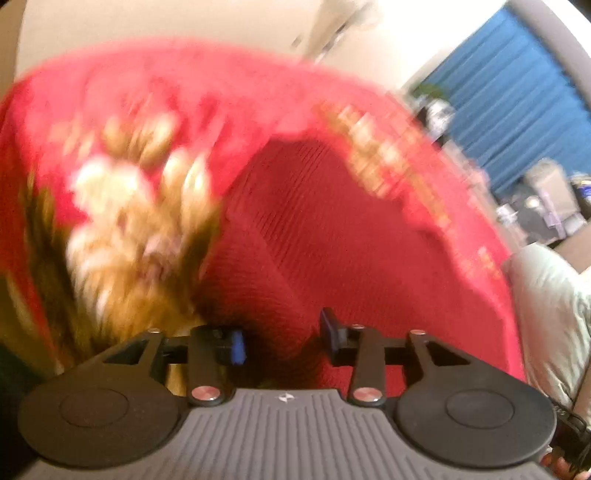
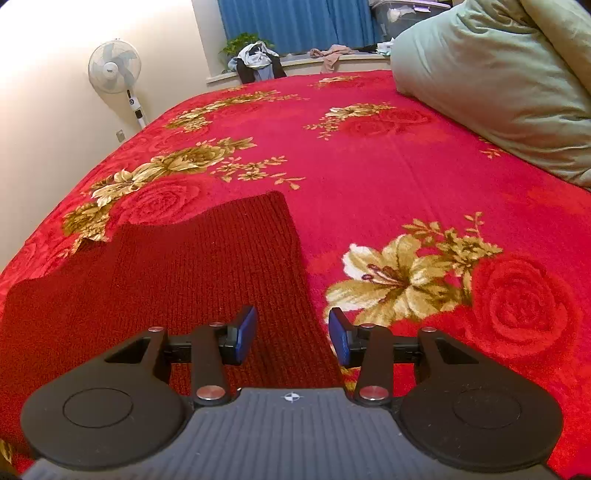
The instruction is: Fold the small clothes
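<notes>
Right wrist view is sharp and shows what the other cannot: the dark red knit garment (image 2: 177, 273) lies flat on the bed's red floral blanket (image 2: 406, 177), its straight right edge running from the far corner down between the blue pads of the right claw (image 2: 292, 334). That claw is spread, pinching nothing, its left pad over the knit and its right pad over bare blanket just beside the garment's edge. The garment's far edge is stepped, higher toward its right corner, lower toward its left. Right of the garment the blanket lies open as far as the pale green duvet (image 2: 498, 85) heaped at the far right; beyond the garment it runs open to the bed's far edge, with a standing fan (image 2: 114, 68) and blue curtain (image 2: 291, 22) behind.

Left wrist view is smeared by motion blur. The left claw (image 1: 282, 341) is spread with the ribbed knit (image 1: 314, 240) directly ahead of it; whether the pads touch the cloth cannot be told. The floral blanket (image 1: 147, 110) surrounds the knit, and the green duvet (image 1: 546, 306) sits at the knit's right
</notes>
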